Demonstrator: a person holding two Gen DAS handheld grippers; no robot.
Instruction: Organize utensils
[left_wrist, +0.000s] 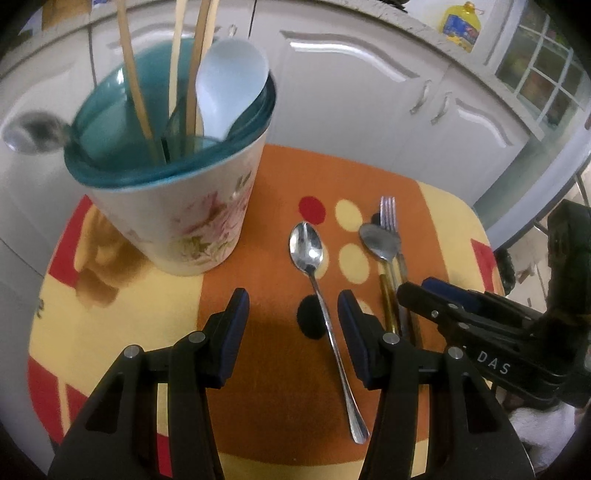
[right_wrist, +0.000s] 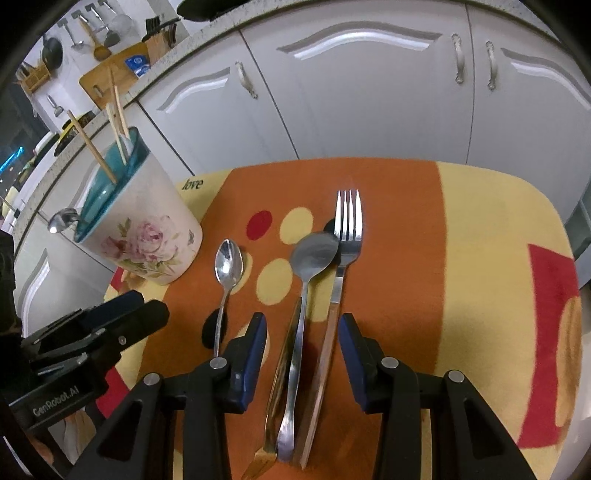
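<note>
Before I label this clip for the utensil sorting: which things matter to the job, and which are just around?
For the job:
floral holder
small spoon
large spoon
fork
gold-handled utensil

Just around:
patterned mat
white cabinets
yellow bottle
cutting board

Both tongs (left_wrist: 293, 306) (right_wrist: 303, 332): black plastic, blue pads (right_wrist: 255, 354), silver pivot pins; white lettering "DAS", "GenRobot.AI".

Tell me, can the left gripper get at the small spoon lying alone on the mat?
Probably yes. The left gripper is open, and the small spoon lies flat on the mat with its handle already between the fingers. Nothing covers it; the cup stands clear.
</note>
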